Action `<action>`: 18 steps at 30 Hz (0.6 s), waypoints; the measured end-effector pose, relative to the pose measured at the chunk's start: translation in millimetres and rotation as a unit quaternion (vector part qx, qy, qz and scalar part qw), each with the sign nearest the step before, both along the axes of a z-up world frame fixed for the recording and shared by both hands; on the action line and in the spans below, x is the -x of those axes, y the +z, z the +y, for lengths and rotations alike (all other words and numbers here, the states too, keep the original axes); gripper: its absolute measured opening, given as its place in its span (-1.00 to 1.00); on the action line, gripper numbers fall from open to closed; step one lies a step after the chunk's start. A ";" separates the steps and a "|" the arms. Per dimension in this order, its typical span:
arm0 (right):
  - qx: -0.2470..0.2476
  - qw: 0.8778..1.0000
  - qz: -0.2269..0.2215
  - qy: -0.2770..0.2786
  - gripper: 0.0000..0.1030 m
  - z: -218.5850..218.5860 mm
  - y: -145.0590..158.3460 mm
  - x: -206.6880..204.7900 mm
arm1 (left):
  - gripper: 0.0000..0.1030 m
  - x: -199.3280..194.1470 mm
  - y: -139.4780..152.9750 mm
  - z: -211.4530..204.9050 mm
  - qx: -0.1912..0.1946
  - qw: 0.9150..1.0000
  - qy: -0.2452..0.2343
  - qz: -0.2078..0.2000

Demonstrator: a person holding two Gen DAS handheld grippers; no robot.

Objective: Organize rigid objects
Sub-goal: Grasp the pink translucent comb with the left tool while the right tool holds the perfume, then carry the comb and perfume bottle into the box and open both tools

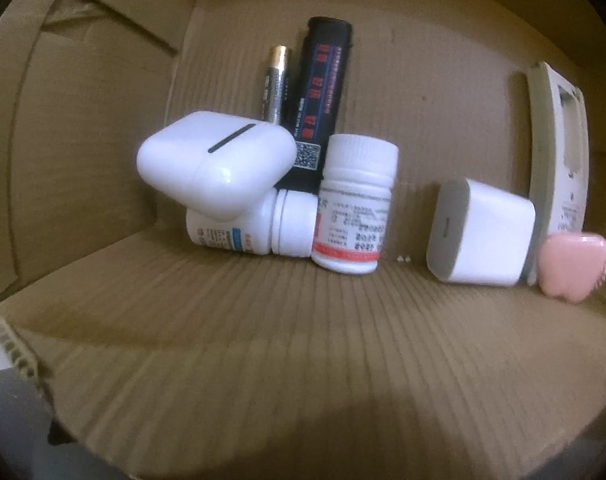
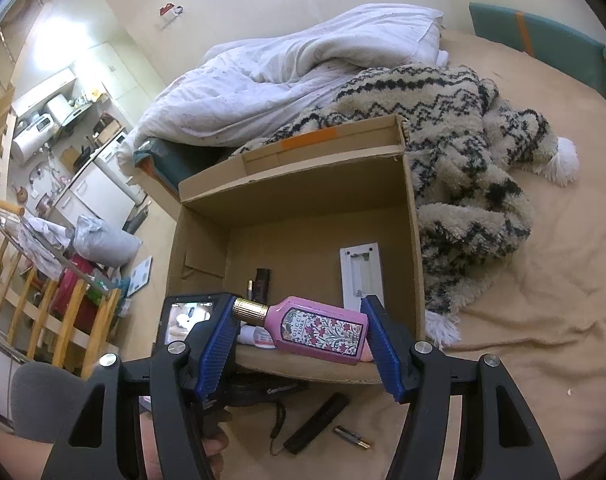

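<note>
Blue-padded fingers of the right gripper (image 2: 301,344) clamp a pink perfume bottle (image 2: 317,330) sideways, gold cap to the left, above the near edge of the cardboard box (image 2: 415,240) on the bed. Inside the box, from the left: a white earbud case (image 1: 215,168) perched on a toppled pill bottle (image 1: 251,230), a battery (image 1: 275,88) and black lighter (image 1: 319,108) leaning on the back wall, an upright pill bottle (image 1: 355,204), a second white case (image 1: 479,232), a grey remote (image 1: 559,148), a pink tooth-shaped box (image 1: 573,266). The left gripper's fingers are out of view, so I cannot tell their state.
</note>
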State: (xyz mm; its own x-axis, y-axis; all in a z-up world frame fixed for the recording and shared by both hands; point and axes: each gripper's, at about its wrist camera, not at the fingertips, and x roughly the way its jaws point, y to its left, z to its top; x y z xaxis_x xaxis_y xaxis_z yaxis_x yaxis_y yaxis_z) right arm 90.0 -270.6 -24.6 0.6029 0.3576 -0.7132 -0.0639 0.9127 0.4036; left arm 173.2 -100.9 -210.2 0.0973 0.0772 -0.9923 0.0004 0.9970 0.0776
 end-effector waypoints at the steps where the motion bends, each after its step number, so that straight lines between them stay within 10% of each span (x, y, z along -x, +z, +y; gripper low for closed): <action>1: 0.000 1.000 0.000 -0.001 0.29 -0.4 -0.1 -0.1 | 0.80 0.3 1.5 -0.7 -0.002 1.000 -0.004 -0.003; 18: 0.015 1.000 0.003 -0.009 0.29 -4.0 -1.9 1.0 | 0.79 25.8 38.5 47.4 -0.033 0.999 0.019 -0.038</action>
State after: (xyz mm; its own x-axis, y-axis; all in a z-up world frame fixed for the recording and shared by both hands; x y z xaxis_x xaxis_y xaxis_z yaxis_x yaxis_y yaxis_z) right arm 88.9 -274.7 -26.4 0.6045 0.3255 -0.7271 -0.0447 0.9252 0.3769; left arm 147.4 -53.5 -171.7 0.1672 0.1477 -0.9748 -0.0464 0.9888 0.1418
